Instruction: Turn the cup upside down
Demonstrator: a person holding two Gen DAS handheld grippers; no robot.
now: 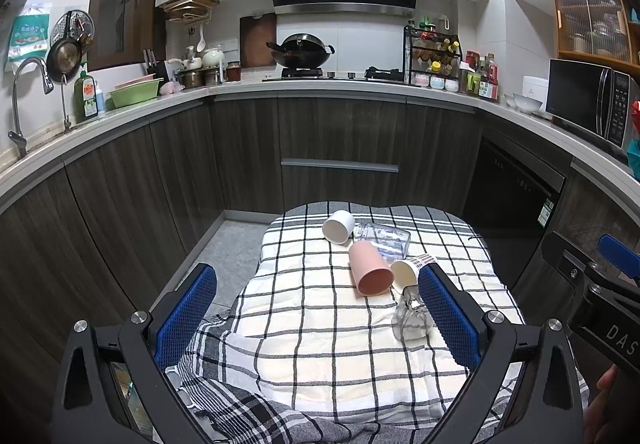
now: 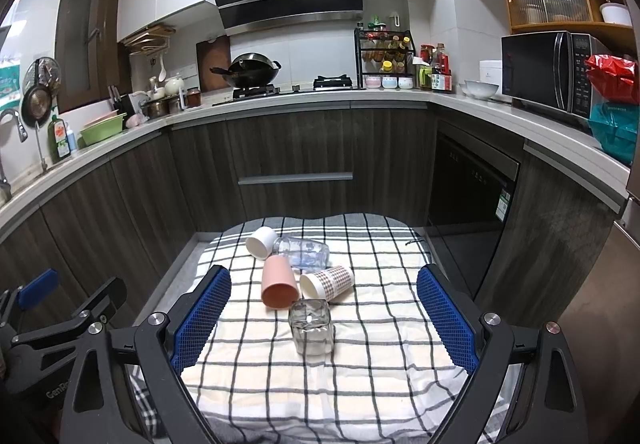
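Several cups lie on their sides on a checked cloth (image 2: 380, 344): a white cup (image 2: 261, 242), a clear glass jar (image 2: 306, 253), a pink cup (image 2: 279, 283), a checked paper cup (image 2: 328, 282) and a small square glass (image 2: 312, 326). They also show in the left wrist view: white cup (image 1: 339, 227), jar (image 1: 386, 240), pink cup (image 1: 370, 270), paper cup (image 1: 410, 270), small glass (image 1: 412, 318). My left gripper (image 1: 318, 316) is open and empty, its right finger beside the small glass. My right gripper (image 2: 324, 320) is open, with the small glass between its fingers, apart from both.
The cloth covers a small table (image 2: 280, 222) in a kitchen. Dark cabinets (image 2: 296, 148) and a countertop with stove, wok (image 2: 250, 70) and microwave (image 2: 548, 70) stand behind. The floor (image 1: 236, 248) lies left of the table.
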